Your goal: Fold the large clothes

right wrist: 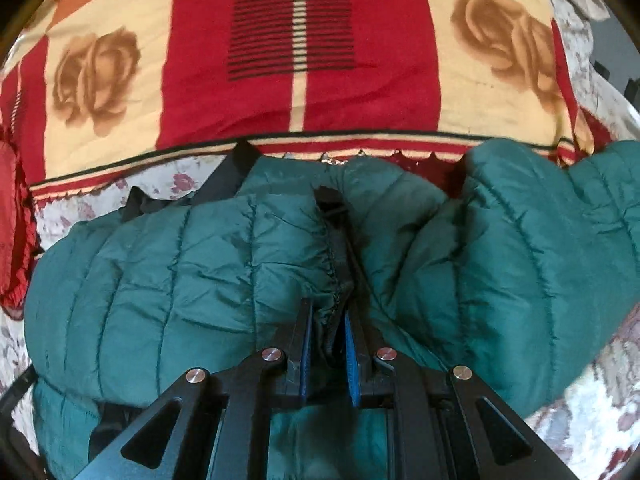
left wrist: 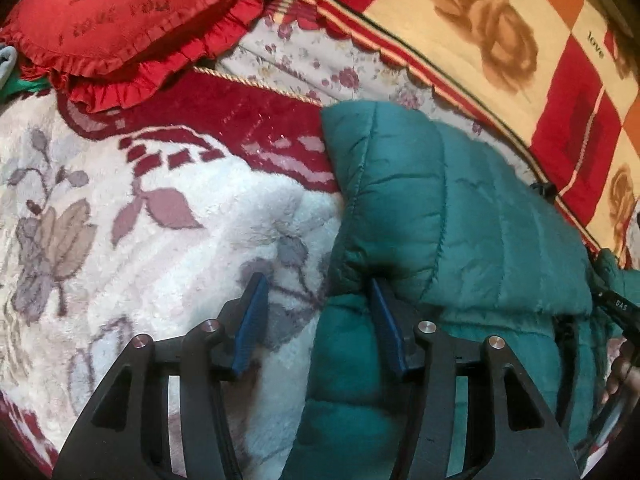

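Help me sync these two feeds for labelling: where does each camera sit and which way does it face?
Left wrist: on the left gripper, looking down its open fingers at the blanket and the jacket edge; a hand shows at right.
Right wrist: on the right gripper, looking down at the jacket, its jaws shut on the gathered hem; no hand shows.
Shared: the jacket and the rose bedspread.

Green quilted jackets (right wrist: pixel 168 280): one
Red frilled cushions (left wrist: pixel 120 20): one
Rose-patterned red and cream blankets (right wrist: pixel 320 60): one
White floral fleece blankets (left wrist: pixel 160 220): one
Grippers: two, left gripper (left wrist: pixel 316 292), right gripper (right wrist: pixel 328 312)
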A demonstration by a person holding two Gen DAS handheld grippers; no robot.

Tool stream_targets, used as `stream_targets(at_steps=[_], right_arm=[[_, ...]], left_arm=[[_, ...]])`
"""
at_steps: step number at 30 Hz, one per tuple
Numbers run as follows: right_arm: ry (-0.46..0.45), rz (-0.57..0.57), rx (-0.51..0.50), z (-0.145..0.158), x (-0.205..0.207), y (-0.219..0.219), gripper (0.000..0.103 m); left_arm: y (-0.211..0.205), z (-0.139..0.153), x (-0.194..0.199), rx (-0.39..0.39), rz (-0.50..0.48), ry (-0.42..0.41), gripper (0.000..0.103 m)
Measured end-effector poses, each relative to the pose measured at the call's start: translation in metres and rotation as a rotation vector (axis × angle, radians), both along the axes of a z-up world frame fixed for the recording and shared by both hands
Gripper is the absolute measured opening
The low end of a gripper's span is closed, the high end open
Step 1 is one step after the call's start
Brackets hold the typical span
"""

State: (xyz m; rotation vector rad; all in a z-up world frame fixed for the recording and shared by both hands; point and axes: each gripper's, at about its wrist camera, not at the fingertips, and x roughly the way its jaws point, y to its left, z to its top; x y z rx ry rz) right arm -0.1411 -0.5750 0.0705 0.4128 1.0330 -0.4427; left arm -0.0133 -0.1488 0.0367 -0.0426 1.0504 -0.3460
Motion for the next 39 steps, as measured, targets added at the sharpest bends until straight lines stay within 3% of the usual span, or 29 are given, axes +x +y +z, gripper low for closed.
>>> stream_targets(at_steps=[8, 10, 11, 12, 13, 15, 16, 19, 21, 23, 27, 34, 39], right_arm=[[0.003, 0.010, 0.047, 0.025, -0.027, -0.006, 0.014], [-0.031, -0.037, 0.007, 0.040, -0.031, -0.003, 0.046], [-0.075, -0.052, 0.008, 0.047, -0.033, -0.001, 0.076], [-0.115, -0.059, 0.017, 0.052, -0.032, 0.003, 0.081], [-0.166, -0.048, 0.039, 0.060, -0.030, 0.012, 0.081], [-0.180, 0.028, 0.076, 0.063, -0.016, 0.032, 0.080], [-0.168, 0.087, 0.097, 0.060, -0.003, 0.048, 0.079], [-0.118, 0.219, 0.106, 0.034, 0.035, 0.087, 0.060], [-0.078, 0.271, 0.056, 0.014, 0.054, 0.109, 0.058], [-0.051, 0.277, 0.018, -0.001, 0.064, 0.117, 0.058], [-0.037, 0.248, -0.013, -0.020, 0.073, 0.115, 0.058], [-0.093, 0.216, 0.071, 0.010, 0.049, 0.102, 0.058], [-0.142, 0.158, 0.006, 0.029, 0.018, 0.082, 0.058]], left_arm=[[-0.017, 0.024, 0.007, -0.010, -0.009, -0.065, 0.052], [-0.028, 0.022, 0.012, 0.011, -0.016, -0.069, 0.052], [-0.033, 0.021, 0.014, 0.024, -0.016, -0.065, 0.052], [-0.037, 0.018, 0.017, 0.033, -0.013, -0.061, 0.052], [-0.039, 0.017, 0.019, 0.036, -0.010, -0.059, 0.052], [-0.045, 0.012, 0.023, 0.047, -0.003, -0.054, 0.052], [-0.048, 0.009, 0.026, 0.057, 0.000, -0.048, 0.052], [-0.054, -0.001, 0.030, 0.085, 0.000, -0.028, 0.053], [-0.054, -0.006, 0.029, 0.107, 0.006, -0.044, 0.063], [-0.052, -0.009, 0.030, 0.118, 0.023, -0.061, 0.076], [-0.045, -0.014, 0.035, 0.068, 0.035, -0.033, 0.077], [-0.049, -0.014, 0.031, 0.086, 0.032, -0.057, 0.078], [-0.048, -0.014, 0.031, 0.095, 0.033, -0.065, 0.078]])
